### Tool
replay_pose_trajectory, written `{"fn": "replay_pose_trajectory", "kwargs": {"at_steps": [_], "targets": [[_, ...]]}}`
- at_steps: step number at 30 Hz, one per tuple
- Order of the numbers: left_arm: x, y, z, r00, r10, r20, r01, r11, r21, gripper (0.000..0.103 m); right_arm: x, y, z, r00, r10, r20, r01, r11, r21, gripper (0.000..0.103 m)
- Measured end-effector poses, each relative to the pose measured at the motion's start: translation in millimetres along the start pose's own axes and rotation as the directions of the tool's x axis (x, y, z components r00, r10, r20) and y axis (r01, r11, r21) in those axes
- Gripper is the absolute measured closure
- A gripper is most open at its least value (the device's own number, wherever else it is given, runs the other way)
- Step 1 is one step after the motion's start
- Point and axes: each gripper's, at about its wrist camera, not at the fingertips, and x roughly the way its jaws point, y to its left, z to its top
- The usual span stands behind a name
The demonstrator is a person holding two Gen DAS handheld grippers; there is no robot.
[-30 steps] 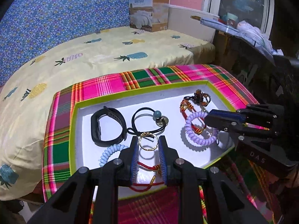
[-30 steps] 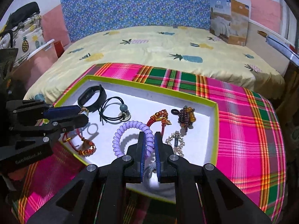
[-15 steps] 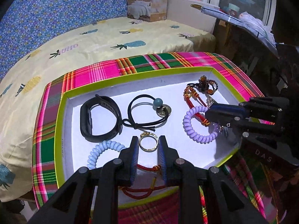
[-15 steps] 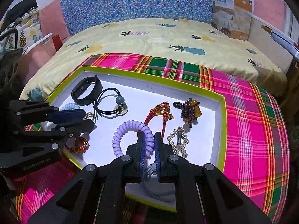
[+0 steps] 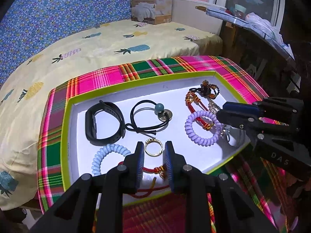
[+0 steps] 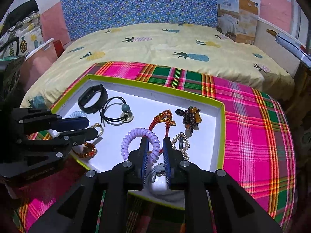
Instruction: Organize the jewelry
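Note:
A white tray with a green rim (image 5: 175, 76) (image 6: 222, 108) holds jewelry: a black band (image 5: 105, 122) (image 6: 92, 98), a black cord with a teal bead (image 5: 147, 116), a gold ring (image 5: 153, 147), a pale blue coil (image 5: 106, 156), a purple coil (image 5: 202, 126) (image 6: 139, 141), red cord bracelets (image 5: 194, 104) (image 6: 163, 120) and a brown bead bracelet (image 6: 190, 117). My left gripper (image 5: 154, 153) is open above the tray's near edge, the gold ring just ahead between its tips. My right gripper (image 6: 155, 145) is open and empty above the purple coil's near side.
The tray lies on a pink and green plaid cloth (image 6: 252, 120) over a small table. Behind is a bed with a yellow pineapple sheet (image 6: 155, 44) and a cardboard box (image 6: 238, 17). Dark furniture (image 5: 252, 44) stands to the right.
Both grippers have drawn back and up from the tray. The right gripper's jaws have opened from nearly closed. The jewelry has stayed in place.

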Motion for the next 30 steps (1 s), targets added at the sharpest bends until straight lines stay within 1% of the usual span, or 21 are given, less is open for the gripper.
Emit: {"fn": "replay_pose_trajectory", "kwargs": {"at_steps": [6, 13, 21, 30], "targets": [[-24.8, 0.6, -6.2, 0.999, 0.020, 0.029, -0.019, 0.999, -0.029, 0.080, -23.4, 6.1, -6.5, 1.000, 0.002, 0.025, -0.002, 1.000, 0.005, 0.087], [-64.5, -3.2, -19.9, 0.997, 0.029, 0.077, -0.024, 0.997, -0.072, 0.080, -59.9, 18.8, -21.8, 0.998, 0.011, 0.055, -0.011, 1.000, 0.009, 0.087], [-102.0, -16.5, -45.8, 0.994, 0.044, 0.102, -0.035, 0.995, -0.092, 0.080, -95.4, 36.4, -48.8, 0.997, 0.022, 0.078, -0.022, 1.000, 0.004, 0.087], [-130.4, -31.6, -77.1, 0.990, 0.070, 0.124, -0.057, 0.992, -0.110, 0.080, -131.7, 51.0, -77.7, 0.994, 0.023, 0.102, -0.024, 1.000, 0.013, 0.087]]}}
